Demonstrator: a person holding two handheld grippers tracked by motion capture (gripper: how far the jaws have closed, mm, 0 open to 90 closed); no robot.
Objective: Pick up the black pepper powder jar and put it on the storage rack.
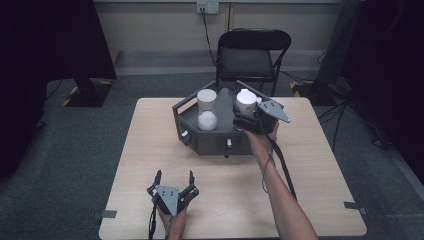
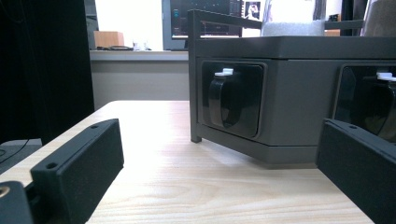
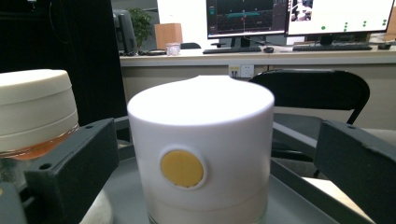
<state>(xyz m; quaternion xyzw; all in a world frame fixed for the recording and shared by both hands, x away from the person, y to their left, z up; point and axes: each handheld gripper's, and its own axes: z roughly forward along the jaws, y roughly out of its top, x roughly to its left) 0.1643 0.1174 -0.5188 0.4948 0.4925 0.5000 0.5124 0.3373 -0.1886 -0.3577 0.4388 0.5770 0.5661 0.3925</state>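
Your left gripper (image 1: 173,176) rests on the table (image 1: 150,145), jaws spread wide and empty, the grey tray unit (image 1: 212,142) ahead of its tips. Your right gripper (image 1: 248,116) stands at the tray, jaws wide, not gripping. The white-capped jar (image 3: 201,144) sits between them; a second jar (image 3: 35,109) stands to its left.

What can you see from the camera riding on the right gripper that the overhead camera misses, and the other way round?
Right gripper view only: a yellow round spot on the side of the white jar lid, and computer monitors on a desk behind.

High view only: the whole wooden table, the left gripper resting open near its front edge, and the person's forearm.

Both: the white-lidded jar, a second jar beside it, the dark grey tray, the black chair, and the right gripper with its jaws open around the jar lid.
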